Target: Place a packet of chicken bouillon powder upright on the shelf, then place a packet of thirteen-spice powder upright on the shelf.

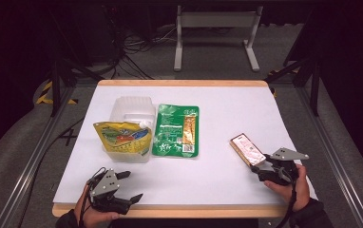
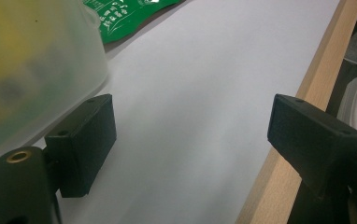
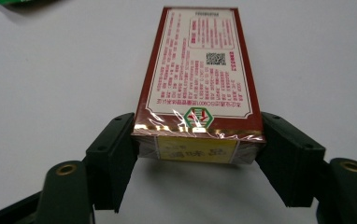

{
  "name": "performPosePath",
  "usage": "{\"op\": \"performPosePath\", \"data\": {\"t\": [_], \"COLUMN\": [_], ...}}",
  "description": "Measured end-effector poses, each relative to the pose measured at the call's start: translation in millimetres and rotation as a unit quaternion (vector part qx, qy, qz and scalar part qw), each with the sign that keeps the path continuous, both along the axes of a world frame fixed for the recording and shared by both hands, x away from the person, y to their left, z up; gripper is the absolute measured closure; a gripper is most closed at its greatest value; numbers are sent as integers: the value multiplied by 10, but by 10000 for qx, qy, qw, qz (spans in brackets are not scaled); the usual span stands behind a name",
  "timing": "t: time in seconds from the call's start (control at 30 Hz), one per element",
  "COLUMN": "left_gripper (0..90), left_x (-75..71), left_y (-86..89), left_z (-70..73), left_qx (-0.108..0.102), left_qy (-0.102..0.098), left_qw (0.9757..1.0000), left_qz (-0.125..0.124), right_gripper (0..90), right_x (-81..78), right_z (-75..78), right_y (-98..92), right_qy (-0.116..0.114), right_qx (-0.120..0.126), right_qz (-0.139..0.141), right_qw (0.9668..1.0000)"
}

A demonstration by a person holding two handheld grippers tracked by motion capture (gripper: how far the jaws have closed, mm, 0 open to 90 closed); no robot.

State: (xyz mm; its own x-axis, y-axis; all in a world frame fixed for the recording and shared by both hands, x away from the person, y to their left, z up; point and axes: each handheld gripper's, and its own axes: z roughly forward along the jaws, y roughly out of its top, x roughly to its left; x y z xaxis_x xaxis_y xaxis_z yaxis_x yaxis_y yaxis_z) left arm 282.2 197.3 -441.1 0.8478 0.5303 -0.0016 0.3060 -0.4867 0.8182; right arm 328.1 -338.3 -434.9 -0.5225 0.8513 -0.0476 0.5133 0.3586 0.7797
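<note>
The right gripper [image 1: 260, 167] has its two black jaws pressed on the sides of the red box [image 1: 247, 149], grasping its near end. The box lies flat on the white table [image 1: 227, 118], close to the right edge. The left gripper [image 1: 128, 186] sits by the near edge with its jaws wide apart and nothing between them. Just past it stands a clear tub [image 1: 128, 127] with a yellow bag [image 1: 121, 137] inside. A green packet [image 1: 176, 130] lies flat beside the tub.
</note>
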Motion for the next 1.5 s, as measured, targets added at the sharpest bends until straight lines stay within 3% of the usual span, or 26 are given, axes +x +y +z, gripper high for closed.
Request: {"op": "performPosePath", "data": {"t": [0.2, 0.33, 0.37, 0.43, 0.5, 0.57, 0.73, 0.83, 0.93, 1.03, 1.17, 1.37, 1.47, 1.5], "left_gripper": [163, 165, 164, 165, 165, 165, 165, 166, 166, 166, 167, 167, 167, 167], "left_x": [6, 15, 16, 17, 10, 2, 0, 3, -3, -7, -19, -11, -12, -15], "left_y": [-1, 0, 1, 3, -1, -1, 22, 29, 34, 40, 33, 37, 39, 38], "left_z": [-3, -4, -3, -4, -5, 0, 11, 7, 2, 0, 4, 3, 0, 0], "left_qx": [7, 2, 4, 26, 28, 74, -37, -42, -37, -49, -31, -41, -30, -26], "left_qy": [-2, 2, 7, -36, -58, -129, -161, -148, -146, -148, -177, -181, -188, -190], "left_qw": [10000, 10000, 10000, 10000, 10000, 9999, 9998, 9999, 9999, 9999, 9998, 9998, 9998, 9998], "left_qz": [-22, -36, -41, -35, -4, 26, 59, 58, 45, 50, 31, 14, 3, -2], "right_gripper": [332, 334, 333, 333, 333, 333, 333, 333, 332, 332, 332, 333, 333, 332], "right_x": [-7, 6, 23, 47, 64, 116, 210, 320, 468, 555, 753, 956, 1087, 1129], "right_z": [84, 161, 212, 268, 298, 371, 434, 474, 514, 535, 572, 688, 734, 740], "right_y": [11, 47, 55, 77, 98, 188, 359, 465, 584, 692, 950, 1305, 1495, 1558], "right_qy": [-193, -332, -311, -315, -328, -332, -361, -245, -14, 51, 261, 430, 714, 829], "right_qx": [27, 172, 423, 657, 718, 864, 683, 822, 1105, 1155, 1361, 1399, 1383, 1393], "right_qz": [210, 410, 541, 649, 744, 1015, 1274, 1556, 1868, 1936, 2127, 2412, 2482, 2554], "right_qw": [9996, 9985, 9972, 9952, 9941, 9905, 9888, 9841, 9762, 9743, 9673, 9594, 9561, 9531]}}
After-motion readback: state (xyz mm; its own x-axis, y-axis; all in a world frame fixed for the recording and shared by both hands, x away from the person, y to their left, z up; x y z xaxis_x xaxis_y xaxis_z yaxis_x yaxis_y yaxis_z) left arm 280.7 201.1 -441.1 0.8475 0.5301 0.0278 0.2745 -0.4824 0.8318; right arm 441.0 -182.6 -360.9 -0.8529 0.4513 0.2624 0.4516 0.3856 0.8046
